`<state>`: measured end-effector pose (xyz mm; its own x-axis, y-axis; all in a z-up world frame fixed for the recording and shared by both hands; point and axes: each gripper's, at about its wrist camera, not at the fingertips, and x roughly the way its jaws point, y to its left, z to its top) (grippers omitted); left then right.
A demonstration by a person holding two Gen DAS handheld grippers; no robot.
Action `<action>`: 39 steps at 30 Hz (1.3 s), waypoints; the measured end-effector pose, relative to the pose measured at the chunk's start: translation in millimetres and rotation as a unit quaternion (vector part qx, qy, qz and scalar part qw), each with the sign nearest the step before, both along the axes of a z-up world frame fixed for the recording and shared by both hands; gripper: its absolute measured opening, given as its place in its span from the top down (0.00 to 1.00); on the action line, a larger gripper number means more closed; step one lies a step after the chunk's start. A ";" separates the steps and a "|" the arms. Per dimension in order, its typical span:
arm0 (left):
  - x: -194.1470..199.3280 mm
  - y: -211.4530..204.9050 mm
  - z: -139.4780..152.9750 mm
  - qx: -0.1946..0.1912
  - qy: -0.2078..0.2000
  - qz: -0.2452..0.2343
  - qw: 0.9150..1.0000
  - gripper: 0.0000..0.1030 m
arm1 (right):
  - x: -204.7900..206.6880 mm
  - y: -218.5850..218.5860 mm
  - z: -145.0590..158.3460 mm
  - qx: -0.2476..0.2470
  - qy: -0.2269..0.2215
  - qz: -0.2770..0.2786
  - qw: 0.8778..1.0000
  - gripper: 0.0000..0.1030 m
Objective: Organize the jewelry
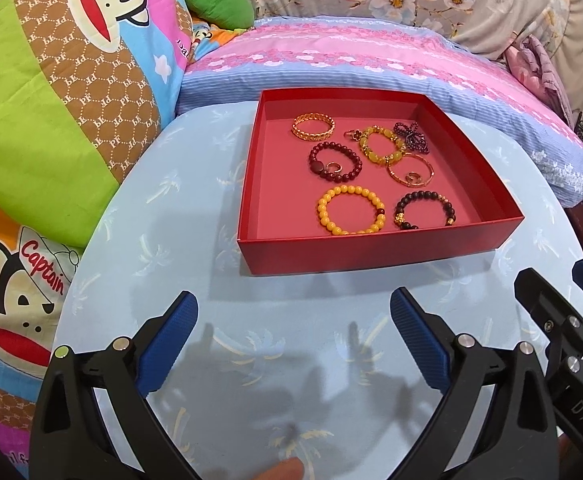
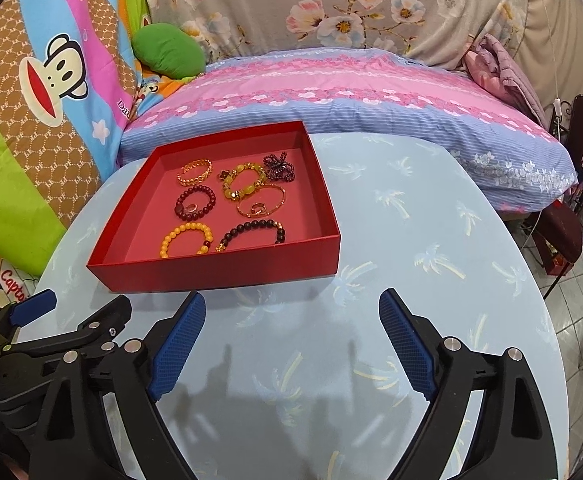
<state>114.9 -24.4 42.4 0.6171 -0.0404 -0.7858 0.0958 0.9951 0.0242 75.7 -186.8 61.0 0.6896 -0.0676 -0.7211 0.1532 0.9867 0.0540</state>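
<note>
A red shallow box [image 1: 371,254] [image 2: 227,274] stands on the round light-blue table. Inside lie several bracelets and rings: a yellow bead bracelet [image 1: 350,210] [image 2: 187,239], a dark bead bracelet [image 1: 425,210] [image 2: 251,234], a maroon bead bracelet [image 1: 333,161] [image 2: 195,201], a gold chain bangle [image 1: 312,127] [image 2: 194,171], an amber bracelet [image 1: 381,144] [image 2: 241,184], a thin gold bangle [image 1: 410,169] [image 2: 261,201] and a purple bead piece [image 1: 411,136] [image 2: 278,167]. My left gripper [image 1: 293,332] is open and empty over the table, short of the box. My right gripper [image 2: 291,332] is open and empty, beside it to the right.
The table [image 1: 179,216] [image 2: 431,240] has a palm-tree cloth. A pink and blue pillow [image 1: 351,56] [image 2: 331,88] lies behind the box. Cartoon-print bedding [image 1: 51,120] is at the left. A tiled floor and a dark stool [image 2: 559,228] are at the right.
</note>
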 end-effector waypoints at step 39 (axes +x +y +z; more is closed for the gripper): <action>3.5 3.4 -3.9 0.008 -0.002 0.013 1.000 0.10 | 2.5 0.9 -9.5 -0.008 0.004 -0.003 1.000 0.12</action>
<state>118.4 -21.0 38.6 0.6202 -0.0124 -0.7844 0.0703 0.9967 0.0398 78.2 -185.9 51.5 0.6826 -0.0836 -0.7260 0.1600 0.9864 0.0368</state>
